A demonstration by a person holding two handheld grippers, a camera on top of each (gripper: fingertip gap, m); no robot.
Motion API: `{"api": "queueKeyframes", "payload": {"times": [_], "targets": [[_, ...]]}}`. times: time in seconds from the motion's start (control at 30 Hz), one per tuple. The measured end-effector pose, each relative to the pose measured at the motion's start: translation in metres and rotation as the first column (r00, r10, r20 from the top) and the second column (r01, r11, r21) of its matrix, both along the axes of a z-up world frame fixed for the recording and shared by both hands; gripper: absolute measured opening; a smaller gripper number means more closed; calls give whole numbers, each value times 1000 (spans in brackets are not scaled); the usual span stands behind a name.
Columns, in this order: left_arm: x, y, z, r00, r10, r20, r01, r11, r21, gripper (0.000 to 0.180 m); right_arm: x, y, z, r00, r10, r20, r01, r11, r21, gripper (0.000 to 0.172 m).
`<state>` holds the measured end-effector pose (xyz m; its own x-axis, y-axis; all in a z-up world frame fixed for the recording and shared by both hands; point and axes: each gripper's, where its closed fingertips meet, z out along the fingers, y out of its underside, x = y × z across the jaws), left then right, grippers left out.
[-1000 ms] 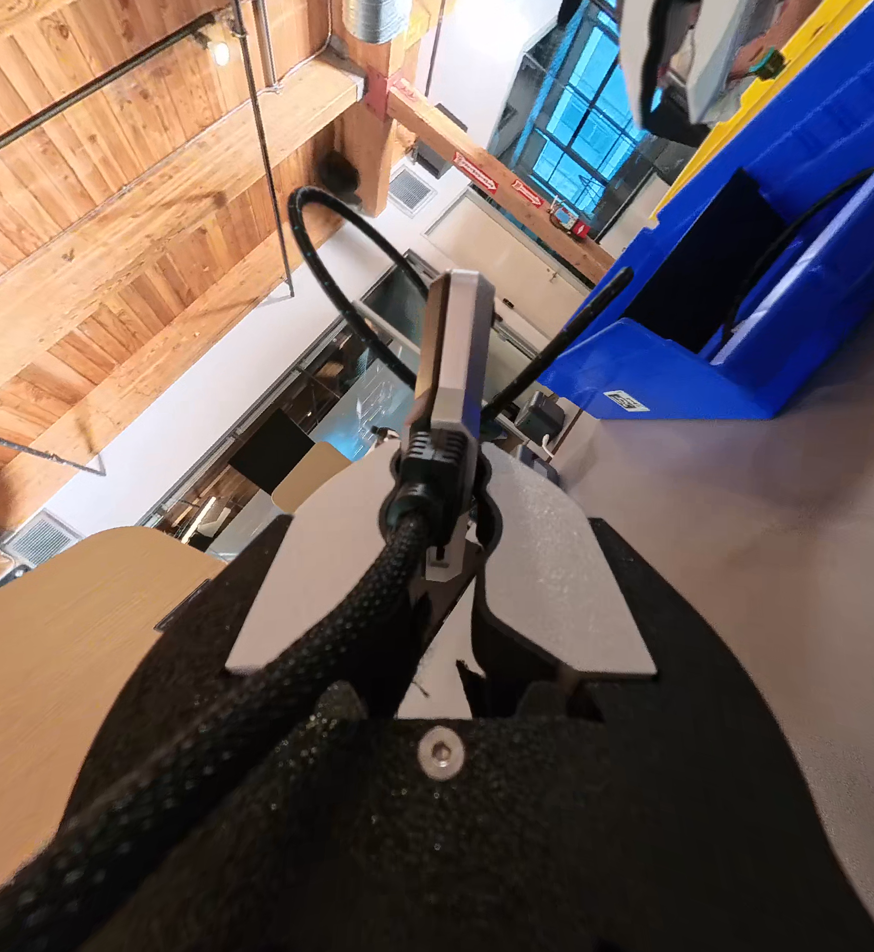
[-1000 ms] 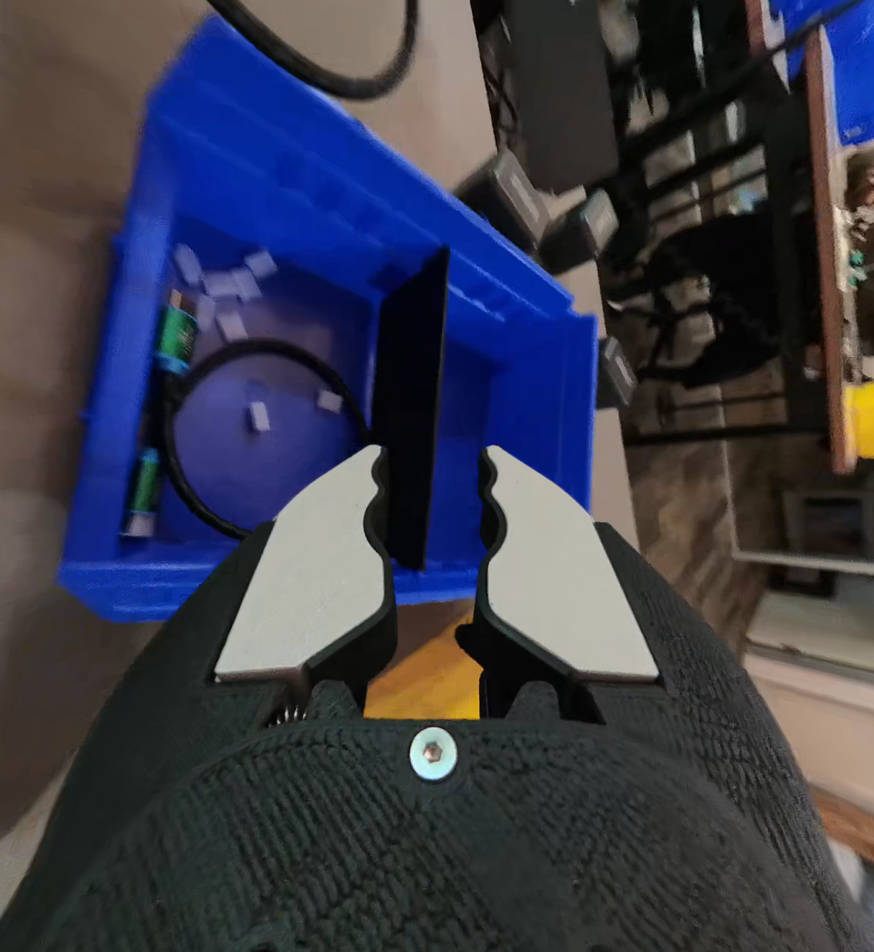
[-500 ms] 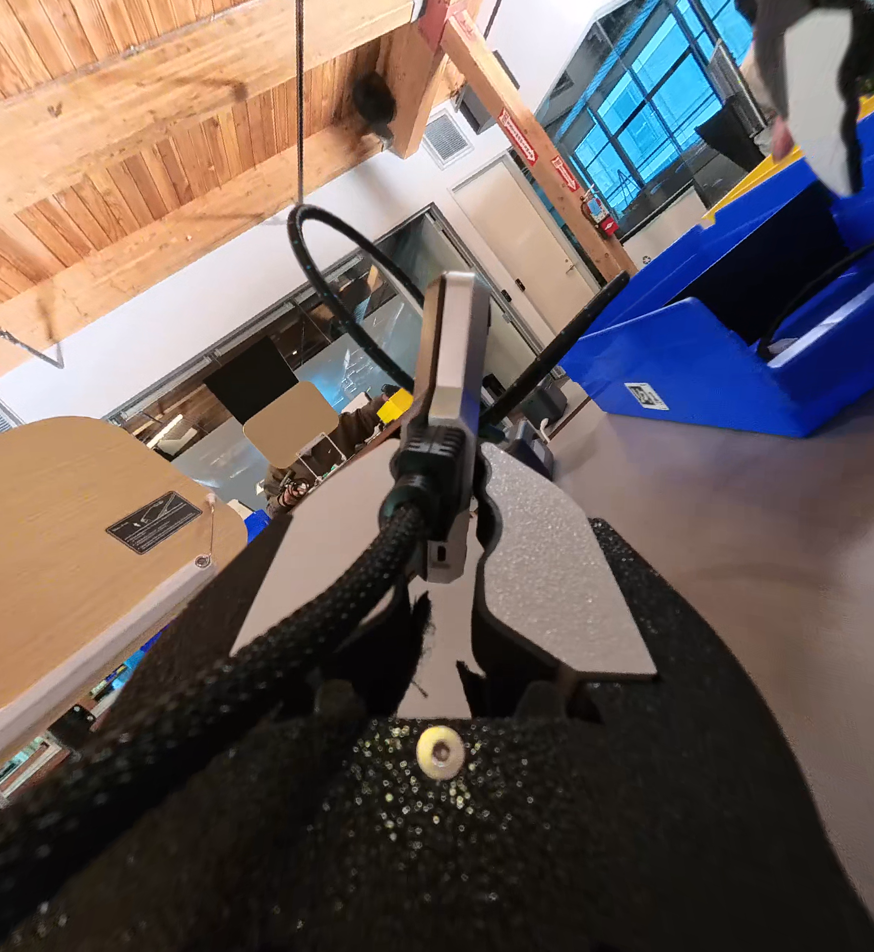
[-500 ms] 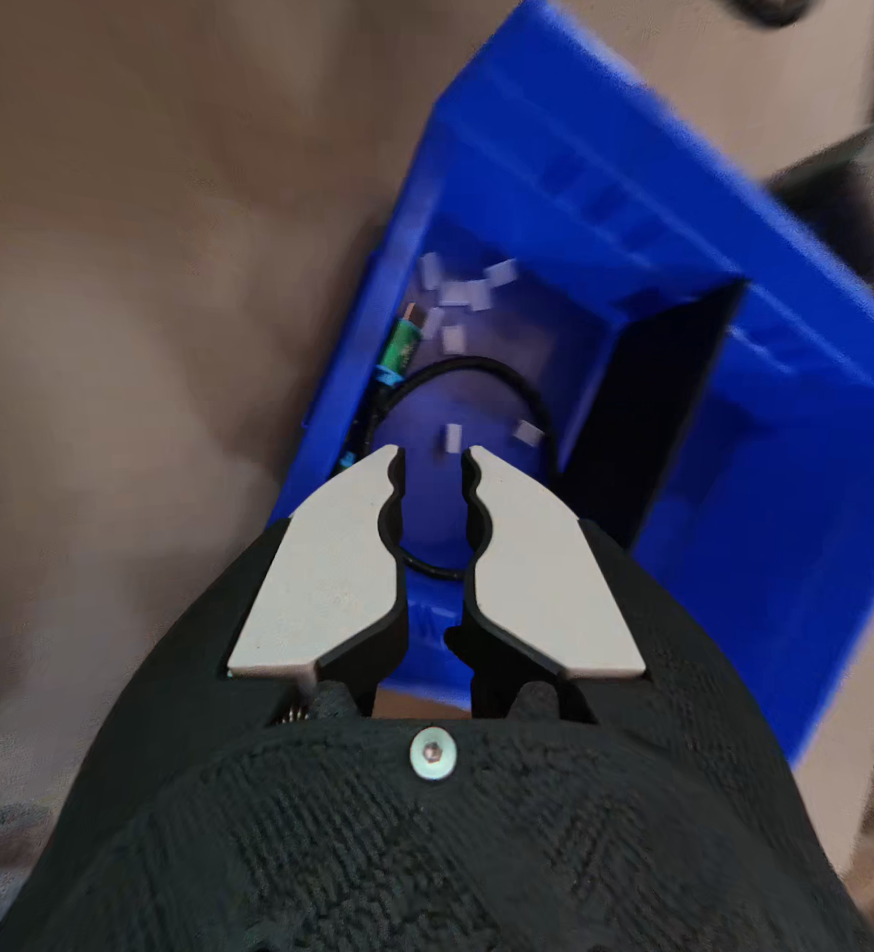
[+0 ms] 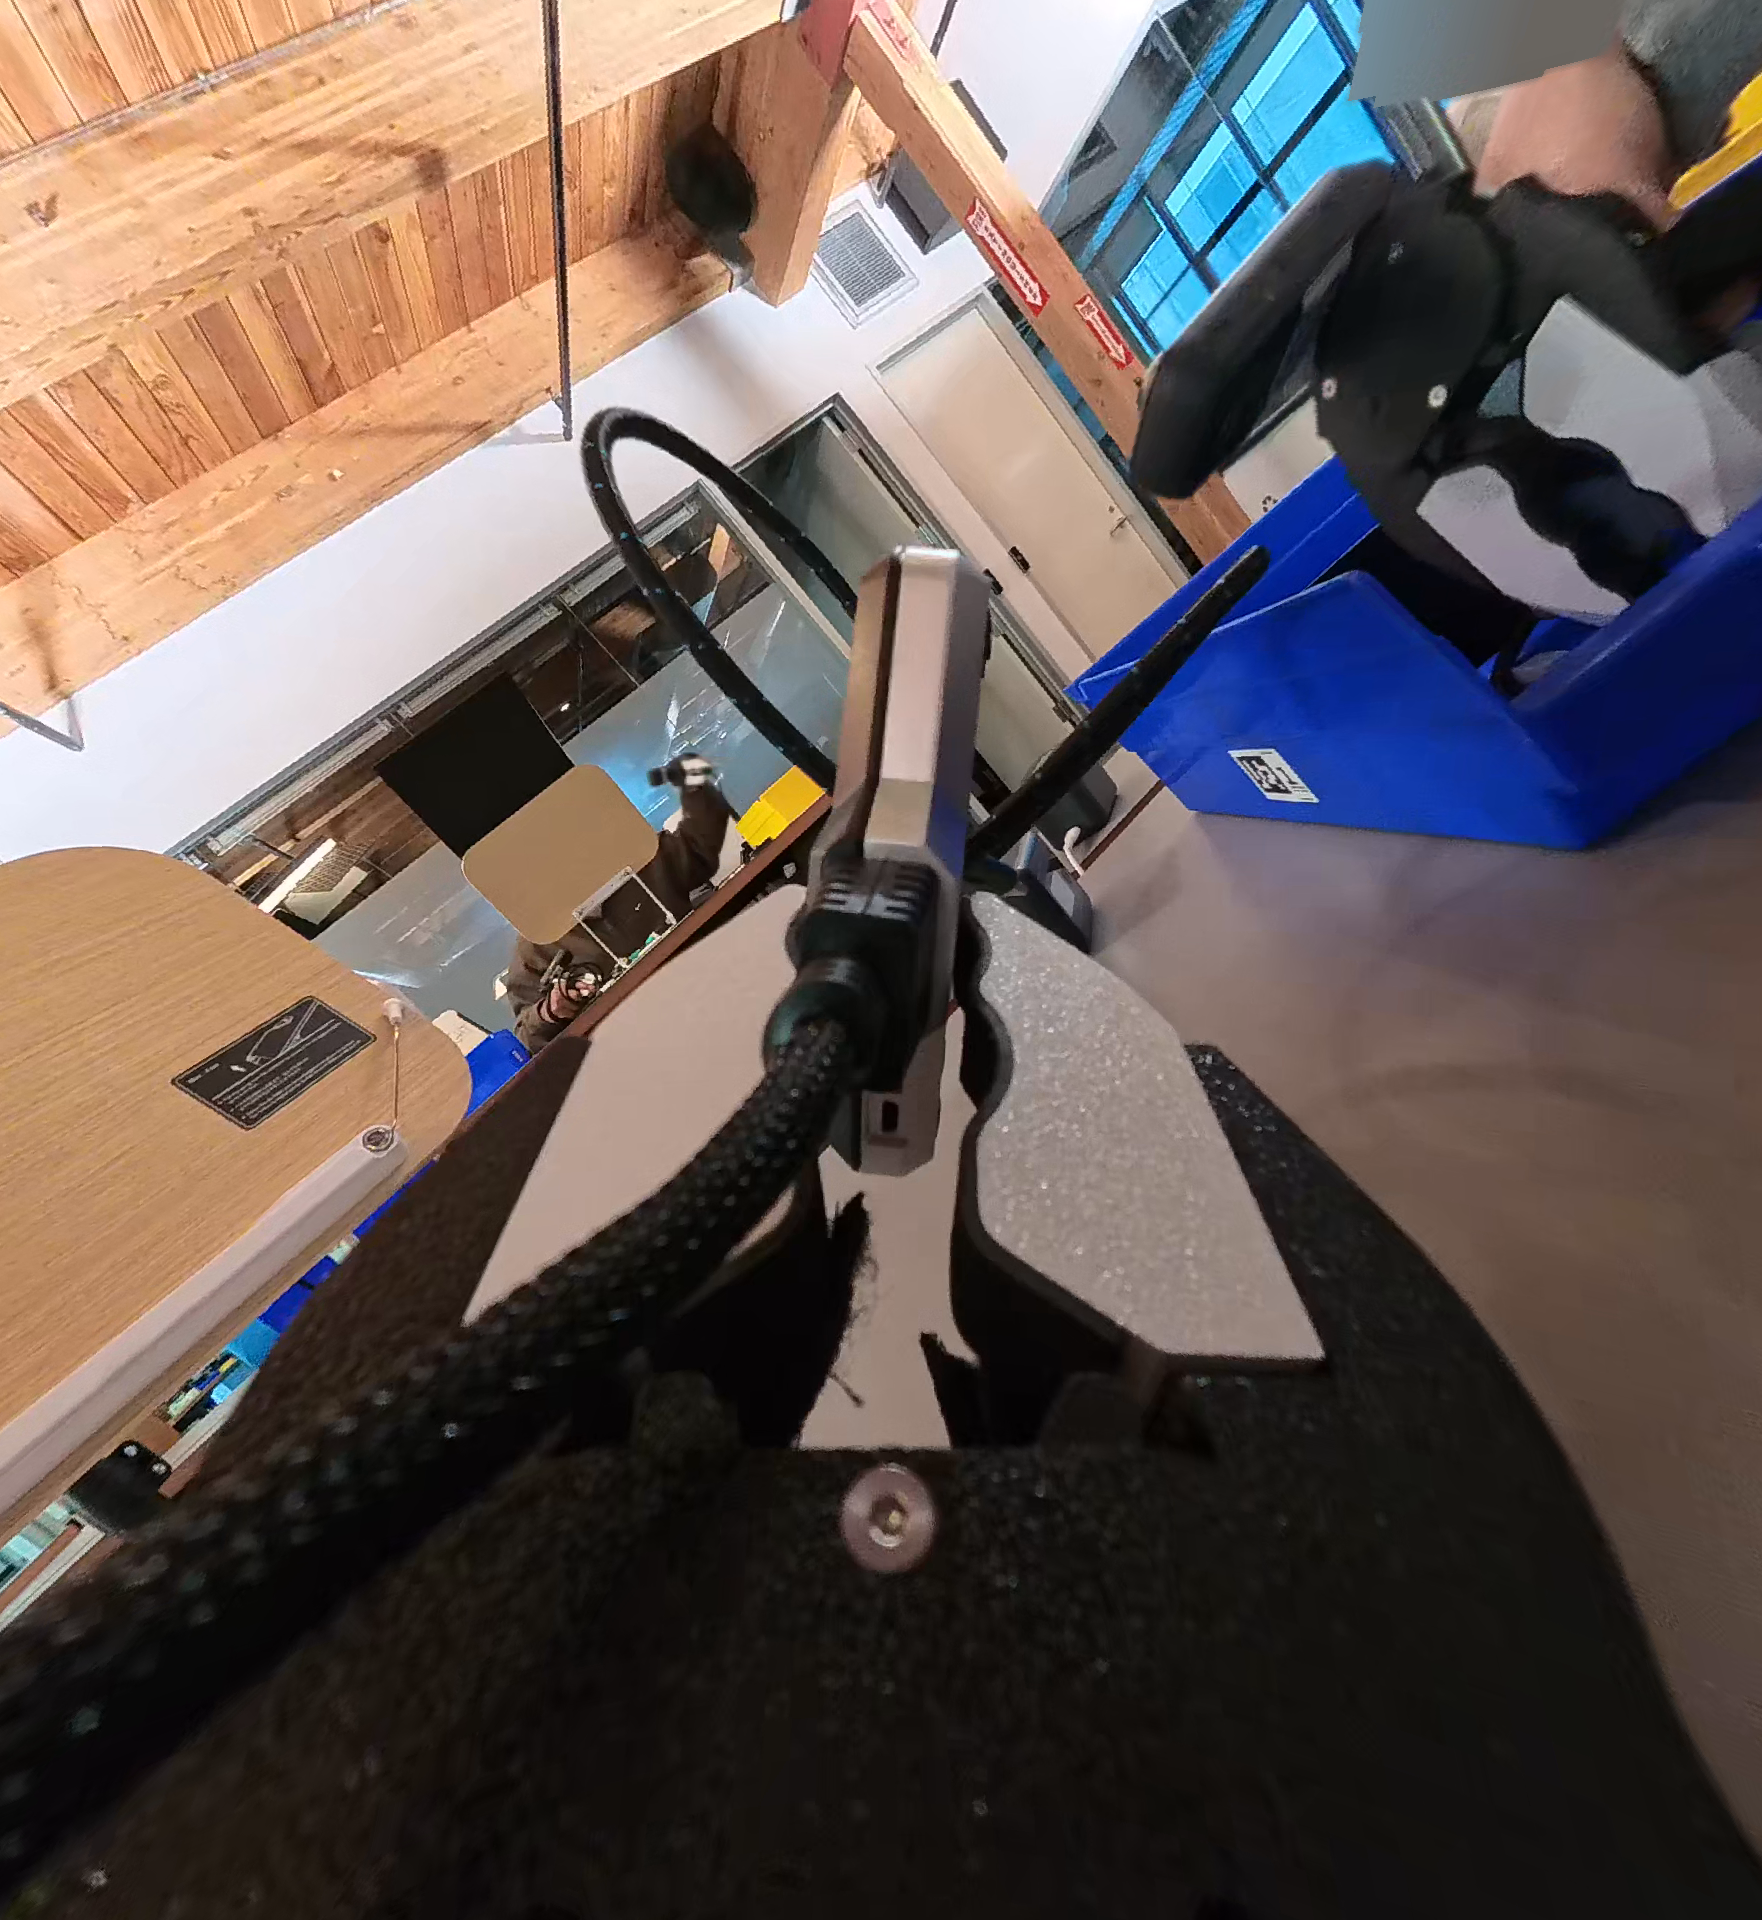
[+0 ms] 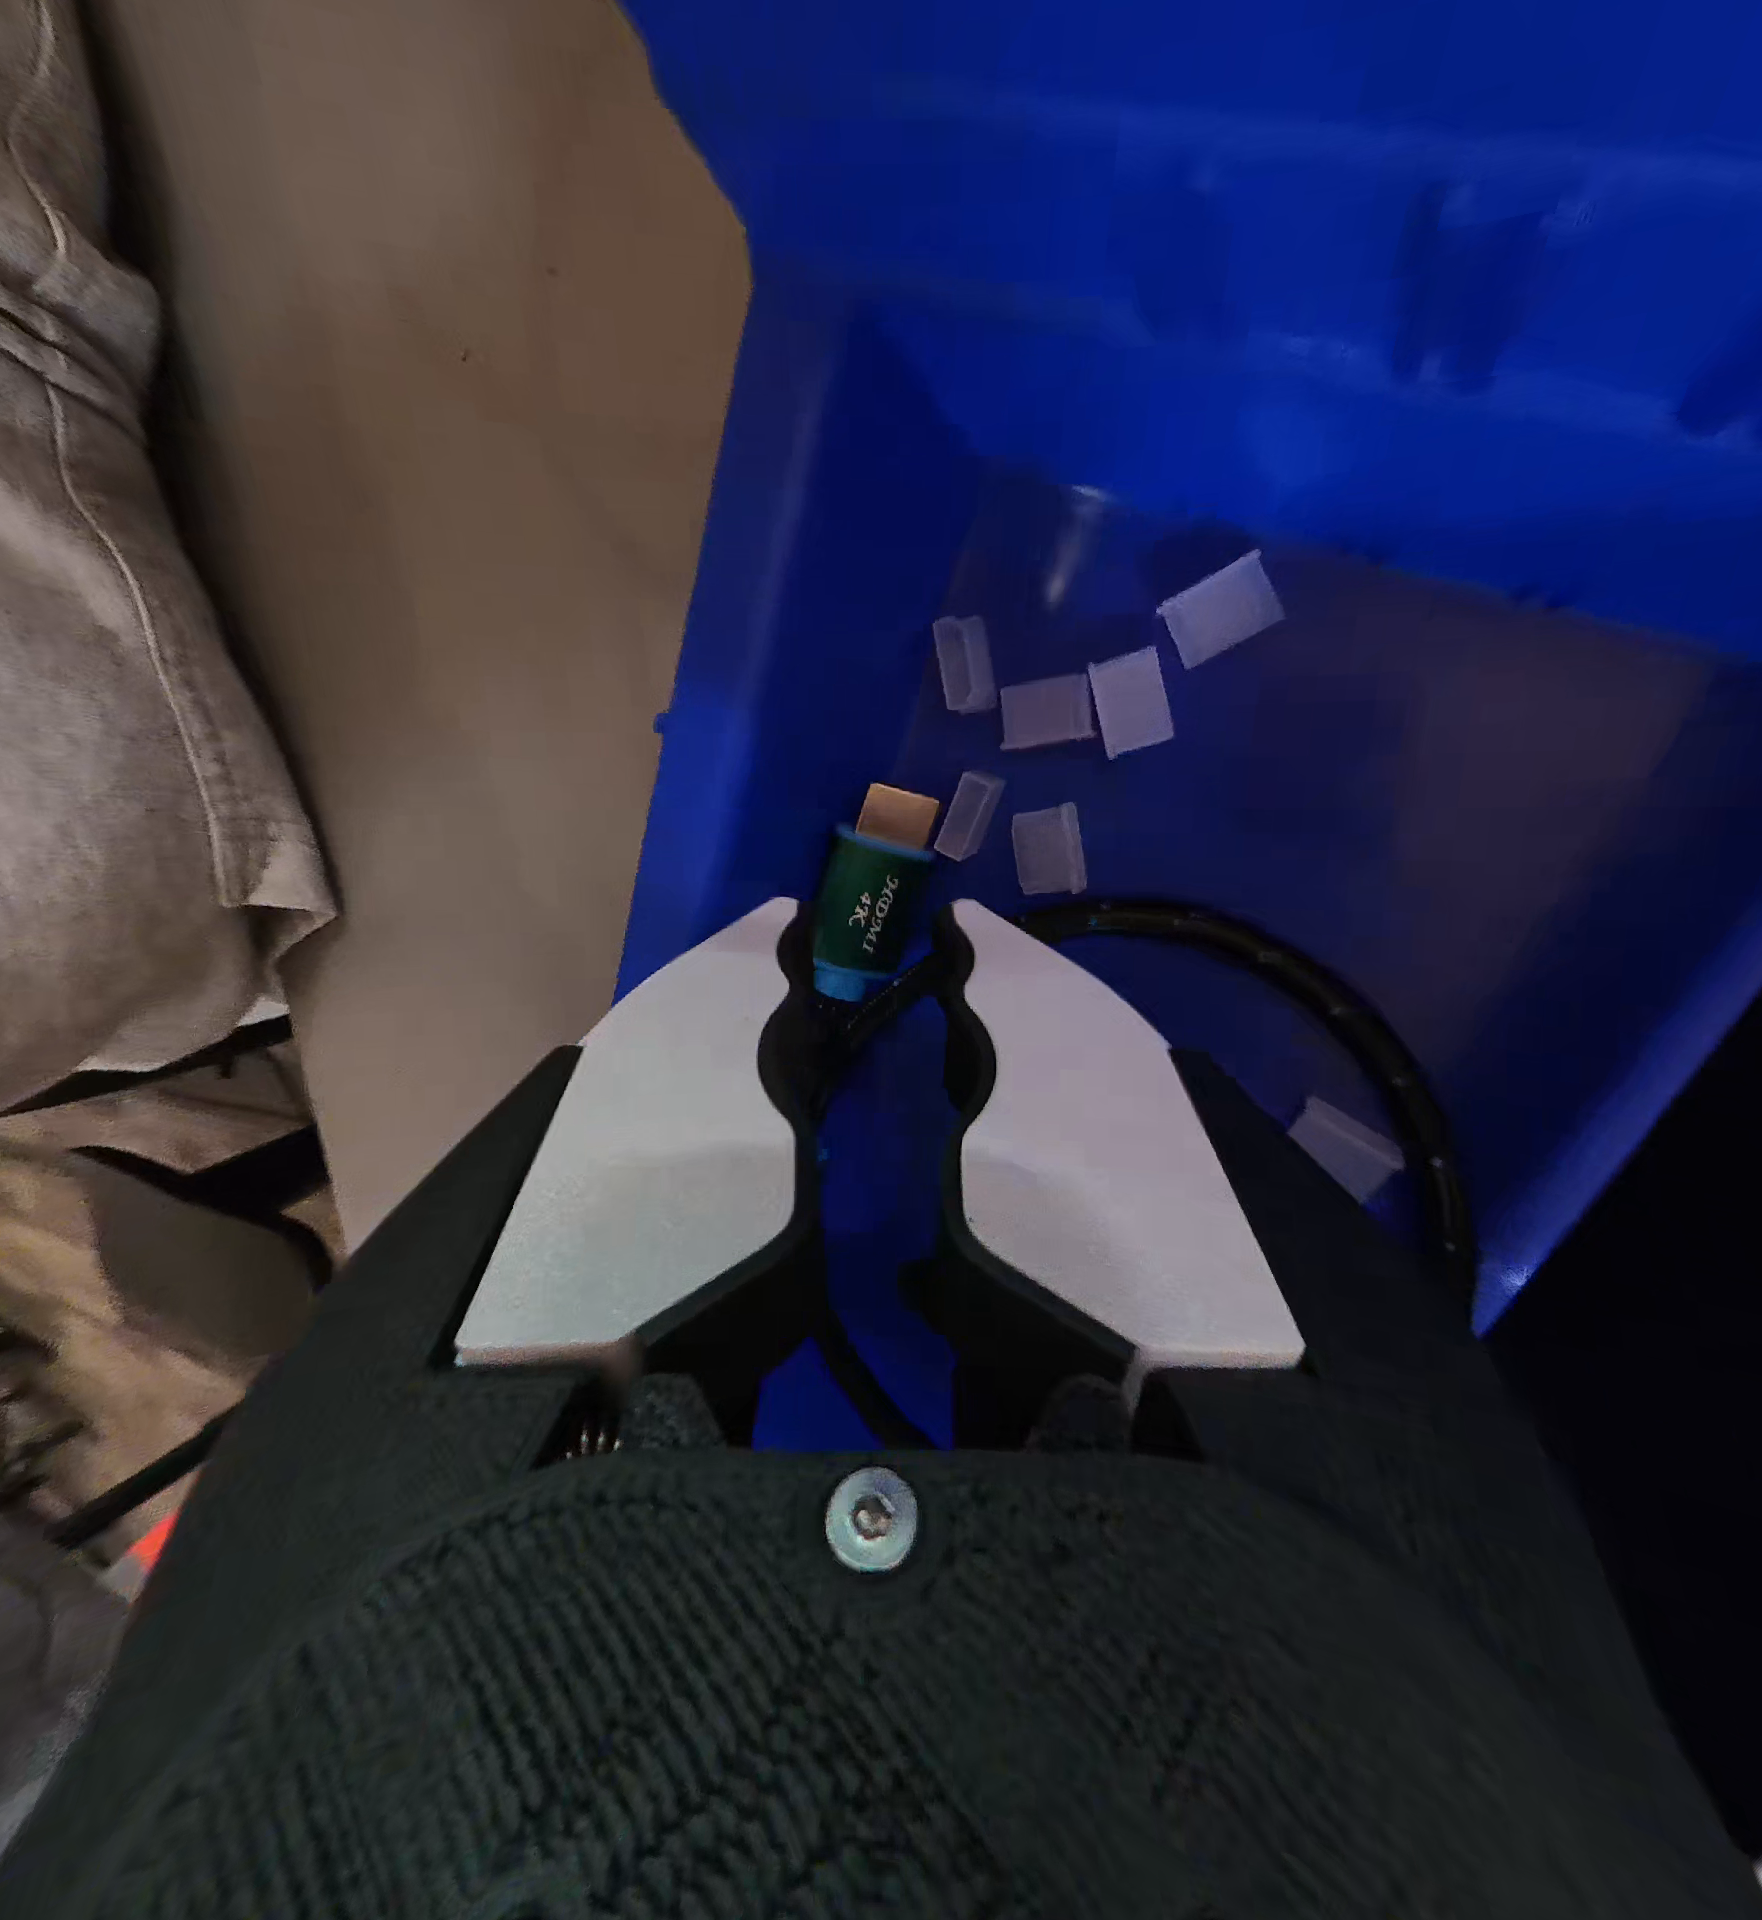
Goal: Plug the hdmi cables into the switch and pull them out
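The left claw (image 5: 887,920) is holding a flat grey box (image 5: 918,727) upright above the surface (image 5: 1479,1143). The box is standing between its fingers, with the right pad pressing on the box's side; the left pad is largely hidden behind a thick black braided cable (image 5: 648,1278). That cable is plugged into the near end of the box and is trailing back over the claw's body. Beyond the box, a thinner black cord (image 5: 690,623) is looping up into the air.

The right claw (image 6: 872,920) is reaching down into a blue bin (image 6: 1168,260) that is sitting on the surface. It is narrowed on a green plug (image 6: 877,883) with a gold tip, and its fingertips are lying against both sides of the plug's rear end. The plug is lying in the bin close to the left wall, and its black cable (image 6: 1355,1039) is curving away to the right across the bin floor. Several small clear caps (image 6: 1126,686) are lying scattered just beyond the plug.
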<state>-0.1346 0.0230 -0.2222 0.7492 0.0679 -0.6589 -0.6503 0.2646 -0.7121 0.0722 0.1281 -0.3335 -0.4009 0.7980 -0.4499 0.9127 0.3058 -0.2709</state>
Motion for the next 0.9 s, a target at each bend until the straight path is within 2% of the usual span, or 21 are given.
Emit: {"api": "queueKeyframes", "payload": {"times": [0.1, 0.2, 0.47, 0.6, 0.67, 0.8, 0.9], "targets": [[-1, 0, -1, 1000, 0, 1, 0, 1000, -5, 23, 2, 0, -4, 999, -5, 47, 6, 1000, -24, 22], [-1, 1, -2, 1000, 1, 2, -1, 1000, -9, 23, 2, 0, -8, 998, 14, 63, -16, 1000, 20, 20], [-1, 1, -3, 1000, 1, -1, -1, 1000, -13, 23, 2, 13, -10, 997, 79, 12, -79, 951, 298, 29], [-1, 1, -3, 1000, -2, -1, 2, 1000, -15, 23, 3, 35, -10, 995, 96, -4, -80, 857, 510, 20], [0, 2, -4, 1000, -5, -1, 5, 1000, -16, 23, 4, 37, -10, 999, 52, -14, -38, 865, 500, 19], [1, 2, -5, 1000, -11, -4, 11, 1000, -21, 23, 4, 33, -9, 991, -134, 10, 121, 924, 362, 27], [2, 2, -5, 1000, -16, -6, 16, 1000, -21, 23, 4, 36, -15, 993, -118, 14, 102, 912, 398, 28]]}}
